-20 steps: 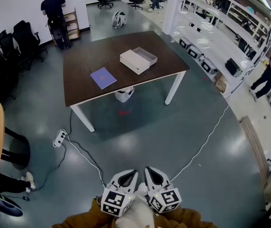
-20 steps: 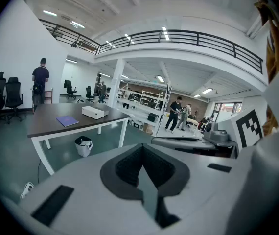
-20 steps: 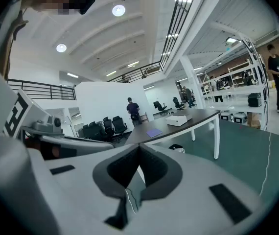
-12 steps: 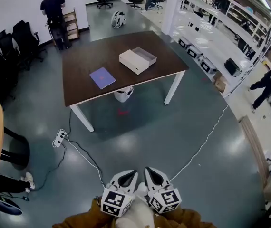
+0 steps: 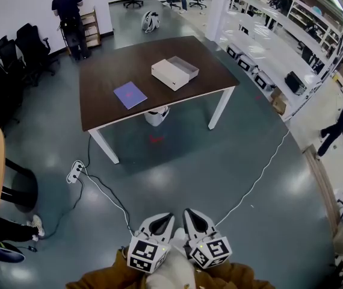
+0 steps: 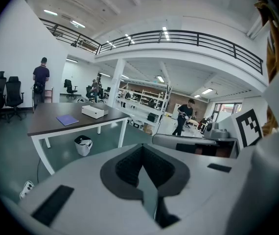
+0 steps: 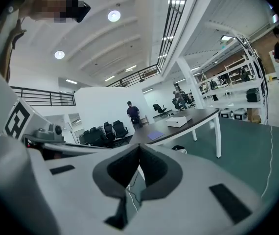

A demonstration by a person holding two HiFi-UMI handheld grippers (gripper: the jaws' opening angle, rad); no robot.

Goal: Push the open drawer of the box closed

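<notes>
A white box (image 5: 174,73) with its drawer pulled out toward the right lies on the dark brown table (image 5: 111,110), far ahead of me. The same box shows small in the left gripper view (image 6: 92,111) and the right gripper view (image 7: 178,122). My left gripper (image 5: 161,222) and right gripper (image 5: 193,219) are held side by side close to my body at the bottom of the head view, several steps from the table. Both are shut with nothing between the jaws.
A purple sheet (image 5: 130,94) lies on the table left of the box. A waste bin (image 5: 157,117) stands under the table. A power strip (image 5: 75,172) and cables run across the floor. Office chairs (image 5: 15,50) line the left wall; shelving (image 5: 268,23) stands right. People stand at a distance.
The view has shifted slightly and the table sits marginally nearer in frame. A person at the right edge has walked on. Both grippers stay shut and together.
</notes>
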